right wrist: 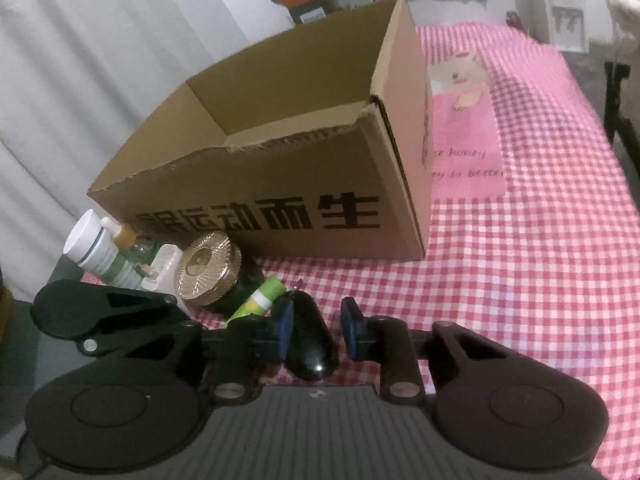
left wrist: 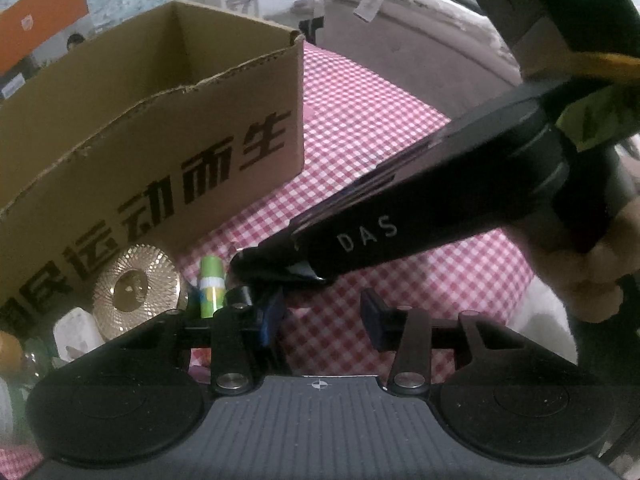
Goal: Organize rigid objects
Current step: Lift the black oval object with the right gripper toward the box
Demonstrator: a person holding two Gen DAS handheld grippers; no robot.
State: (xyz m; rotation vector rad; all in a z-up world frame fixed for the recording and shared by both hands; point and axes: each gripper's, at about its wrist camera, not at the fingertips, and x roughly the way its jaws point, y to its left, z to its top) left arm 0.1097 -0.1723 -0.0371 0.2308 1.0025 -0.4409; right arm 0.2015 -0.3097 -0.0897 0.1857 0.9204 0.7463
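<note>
The right tongs (right wrist: 316,326) straddle a glossy black oval fob (right wrist: 310,338) lying on the checked cloth (right wrist: 520,280); its left pad touches the fob, the right stands just clear. The left tongs (left wrist: 322,316) are partly spread over bare cloth, holding nothing. "DAS" is printed on the right tool's arm (left wrist: 368,236). The box (right wrist: 280,184) carries bold Chinese characters.
</note>
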